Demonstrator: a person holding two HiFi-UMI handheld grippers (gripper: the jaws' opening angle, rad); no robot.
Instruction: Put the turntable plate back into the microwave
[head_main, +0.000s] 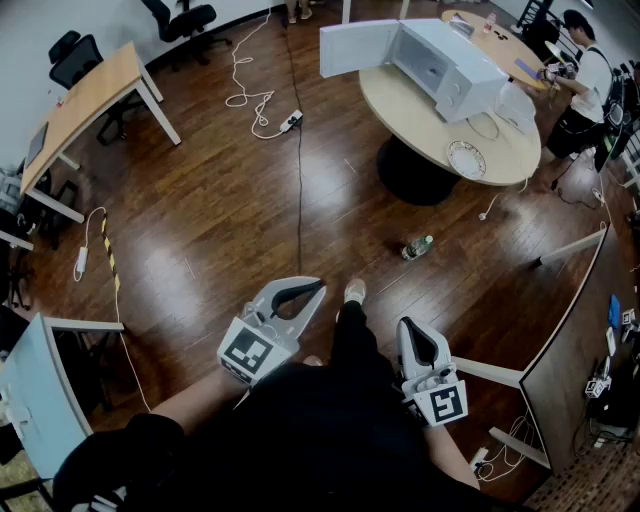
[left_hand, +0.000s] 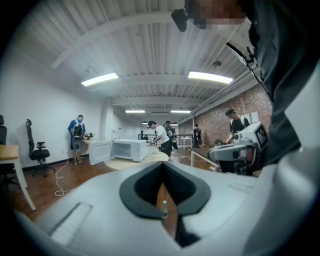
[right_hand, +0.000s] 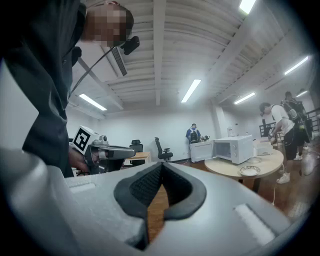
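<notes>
My left fingers (left_hand: 137, 187) and right fingers (right_hand: 134, 190) were pressed together, empty, the round pale turntable plate (head_main: 466, 159) lay near the round tan bench's (head_main: 410, 112) edge beside the open white microwave (head_main: 445, 62), and the clear plastic bottle (head_main: 417, 246) on the floor could have tripped me.

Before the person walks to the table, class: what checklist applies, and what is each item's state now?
1. Microwave door open: ok.
2. Plate lying free on the table: ok.
3. Left gripper empty: ok, jaws together.
4. Right gripper empty: ok, jaws together.
5. Walkway clear: not ok, bottle and cable on the floor.
6. Microwave cavity empty: cannot tell.
</notes>
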